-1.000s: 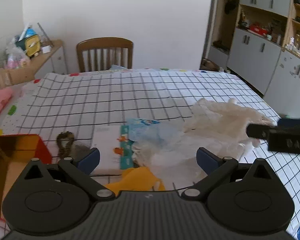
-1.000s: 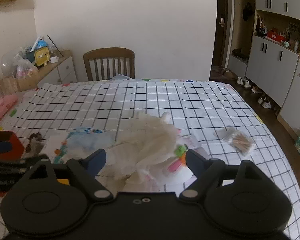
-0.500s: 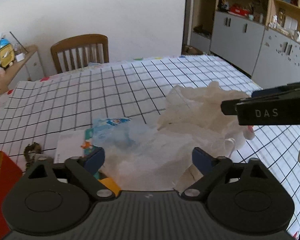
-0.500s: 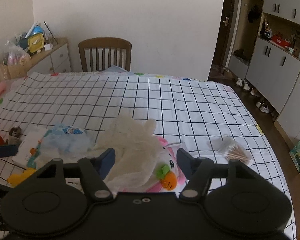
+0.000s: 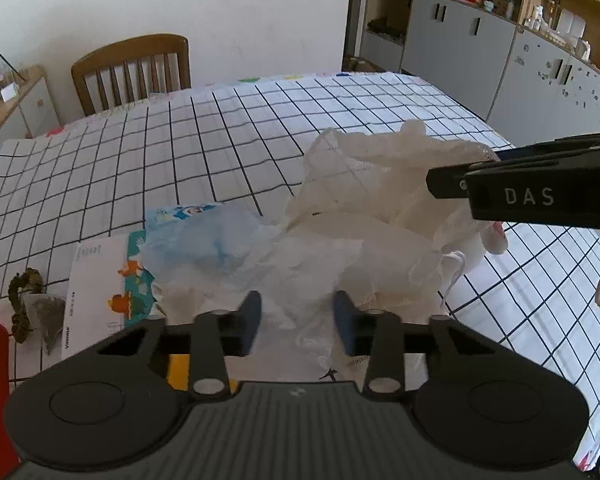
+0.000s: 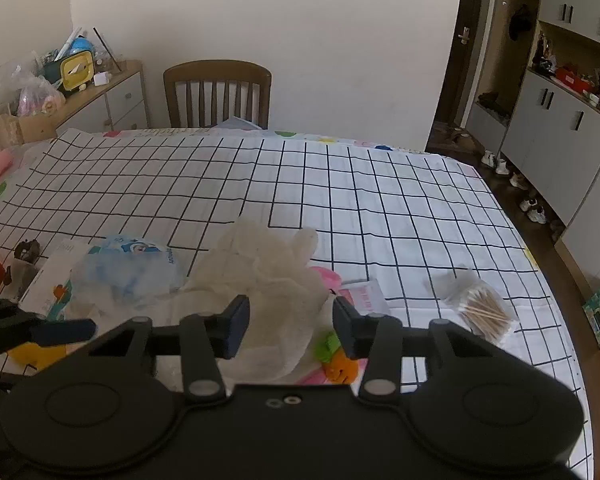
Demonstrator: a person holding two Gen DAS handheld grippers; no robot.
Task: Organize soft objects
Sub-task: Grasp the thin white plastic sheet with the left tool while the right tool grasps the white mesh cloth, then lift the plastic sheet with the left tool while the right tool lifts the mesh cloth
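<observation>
Both grippers sit over one pile of soft stuff on the checked worktop (image 6: 380,200), both closing. Left gripper (image 5: 296,316): jaws partly spread and narrowing, crumpled thin white plastic film (image 5: 312,276) bunched directly between the blue pads (image 5: 249,316); I can't tell whether the pads bite yet, looks like film in the gap, not clamped. Right gripper (image 6: 288,326): jaws partly spread and closing too, off-white gauzy mesh bag (image 6: 268,276) rising straight up through the gap, near the left pad, clearly apart from the right pad. Key relation: mesh bag lies dead ahead of the right jaws, and up and to the right of the left jaws, so the right hand owns it; left is nearer the film and the bluish cartoon-print pack (image 5: 196,236) just ahead-left of its jaws. The pile's long axis runs side to side across both jaw lines, so the two grips land at opposite ends. Pink plush toy (image 6: 328,276) with orange and green bits pokes out under the mesh just right of the right jaws: risk of snagging it. Cotton swab bag (image 6: 482,312) well off to the right, clear. In the left view the right gripper crosses in from the right edge, just over the mesh.
</observation>
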